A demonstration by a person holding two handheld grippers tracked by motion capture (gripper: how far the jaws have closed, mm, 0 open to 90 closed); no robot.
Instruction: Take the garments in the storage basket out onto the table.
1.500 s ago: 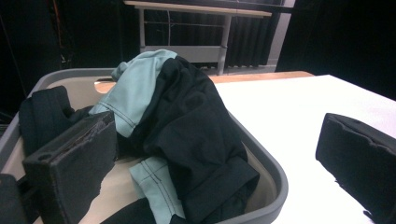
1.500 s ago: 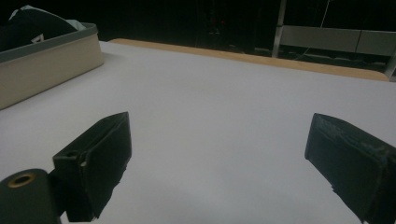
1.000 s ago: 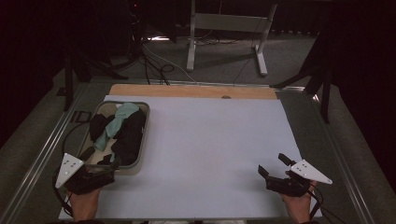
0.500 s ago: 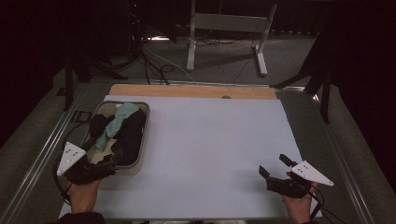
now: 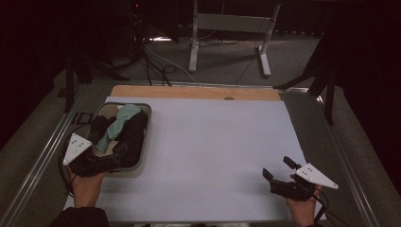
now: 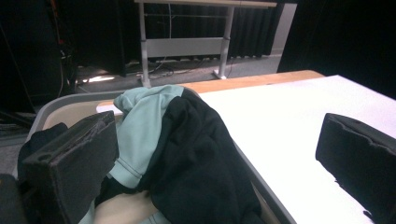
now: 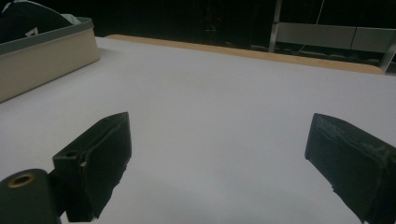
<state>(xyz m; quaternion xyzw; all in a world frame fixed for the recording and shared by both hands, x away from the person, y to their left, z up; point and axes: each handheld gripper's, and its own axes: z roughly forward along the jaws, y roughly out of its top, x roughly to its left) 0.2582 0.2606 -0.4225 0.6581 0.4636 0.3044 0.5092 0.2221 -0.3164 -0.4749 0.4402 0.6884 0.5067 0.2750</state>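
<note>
A beige tray (image 5: 146,135) stands on the left of the white table. It holds a heap of clothes: a black garment (image 5: 134,132) (image 6: 196,163) and a light teal one (image 5: 120,122) (image 6: 144,121). My left gripper (image 5: 121,154) (image 6: 215,135) is open, with its jaws spread wide over the tray's near end and the black garment between and below them. My right gripper (image 5: 276,167) (image 7: 219,135) stands open at the front right, low over bare table, nothing between its jaws. The tray's wall (image 7: 46,51) appears far off to its left.
A white cover (image 5: 213,142) spreads over the table, with a wooden strip (image 5: 194,92) along the far edge. Metal rails (image 5: 42,156) run down the table's sides. Beyond it on the floor are a metal stand (image 5: 227,28) and loose cables (image 5: 161,66).
My left gripper has moved forward from the table's front edge to the near end of the tray. The right gripper has stayed where it was.
</note>
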